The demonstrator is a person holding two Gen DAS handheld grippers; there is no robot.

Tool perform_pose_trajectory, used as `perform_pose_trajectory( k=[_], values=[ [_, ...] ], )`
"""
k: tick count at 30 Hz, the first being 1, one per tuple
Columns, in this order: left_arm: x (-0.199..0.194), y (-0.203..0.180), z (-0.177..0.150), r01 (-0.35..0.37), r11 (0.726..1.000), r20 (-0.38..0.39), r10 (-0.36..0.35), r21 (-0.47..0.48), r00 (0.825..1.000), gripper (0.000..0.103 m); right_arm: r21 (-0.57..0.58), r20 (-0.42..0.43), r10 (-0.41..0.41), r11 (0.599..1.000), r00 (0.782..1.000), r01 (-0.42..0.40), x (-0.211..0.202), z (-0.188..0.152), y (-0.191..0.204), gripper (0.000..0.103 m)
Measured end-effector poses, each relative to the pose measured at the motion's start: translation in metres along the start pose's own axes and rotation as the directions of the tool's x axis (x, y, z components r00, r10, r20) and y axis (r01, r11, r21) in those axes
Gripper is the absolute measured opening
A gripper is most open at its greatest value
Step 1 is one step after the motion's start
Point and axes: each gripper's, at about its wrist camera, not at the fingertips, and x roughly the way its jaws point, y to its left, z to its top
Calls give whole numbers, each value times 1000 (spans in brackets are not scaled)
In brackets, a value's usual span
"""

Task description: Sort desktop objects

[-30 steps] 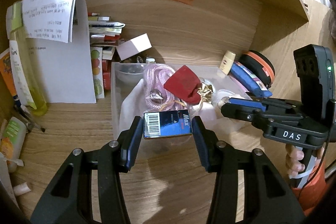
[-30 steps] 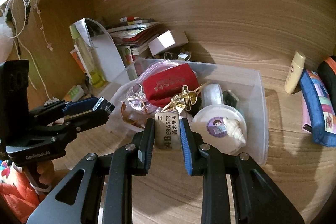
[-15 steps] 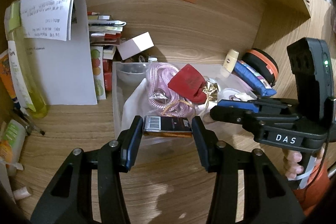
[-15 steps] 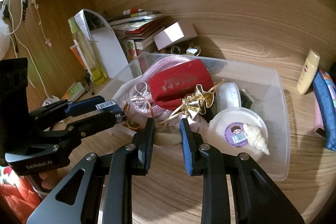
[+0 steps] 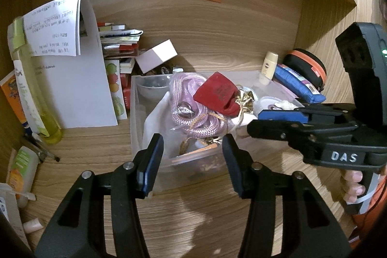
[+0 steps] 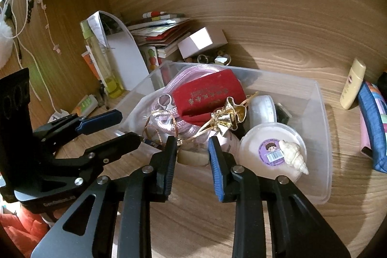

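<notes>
Both grippers hang over the near edge of the clear bin (image 6: 321, 113) on the desk (image 5: 193, 214). Left gripper (image 5: 192, 161) w/ jaws spreading, nothing pinched; dark card box (image 6: 151, 143) lies in the bin's near-left corner. Right gripper (image 6: 192, 156) also spreading, pads off the beige eraser (image 6: 192, 157), which rests in the bin btwn them, just left of the white round tub (image 6: 266, 158).

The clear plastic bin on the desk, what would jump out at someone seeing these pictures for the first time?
The clear plastic bin sits heaped with clutter, topped by a red velvet pouch lying over a coil of pink rope. At its right end a white seashell rests on a round white lid. Both the left gripper and the right gripper hover at its near edge, their jaws opening and gripping nothing.
</notes>
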Motion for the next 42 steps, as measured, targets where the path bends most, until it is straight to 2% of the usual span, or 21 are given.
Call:
perform_pose_trajectory(
  k=[4,9,20,23,25,27,29,33,36,42],
  values=[
    [-4,0,0,5,1000,-4,-5,-11,1000,52,-22,24,-12,1000,1000,13,-10,-1,7,35],
    [-12,-1,1,-3,1000,-1,3,-21,1000,53,-43,85,-42,998,996,46,-30,-2,14,54],
    [-36,-10,-1,-34,999,39,35,-23,999,70,-14,125,-80,996,989,83,-57,-13,11,67],
    [-43,-14,-2,-45,999,52,46,-21,998,76,-11,135,-91,996,987,93,-65,-19,11,68],
    [-49,-17,-4,-53,998,61,55,-23,997,81,-6,143,-96,995,985,98,-71,-23,12,68],
    [-54,-20,-5,-70,997,72,72,-26,995,92,-4,150,-109,994,983,111,-77,-27,12,74],
    [-59,-22,-7,-79,996,83,82,-31,993,94,-4,166,-130,991,978,132,-83,-31,13,80],
    [-66,-26,-10,-103,994,84,106,-41,991,99,-12,192,-163,986,968,169,-98,-40,18,82],
    [-70,-29,-13,-116,992,90,120,-44,989,99,-11,212,-160,986,964,166,-107,-46,21,84],
    [-75,-33,-19,-193,980,109,198,-53,974,101,8,245,-174,984,954,177,-118,-56,23,90]
  ],
)
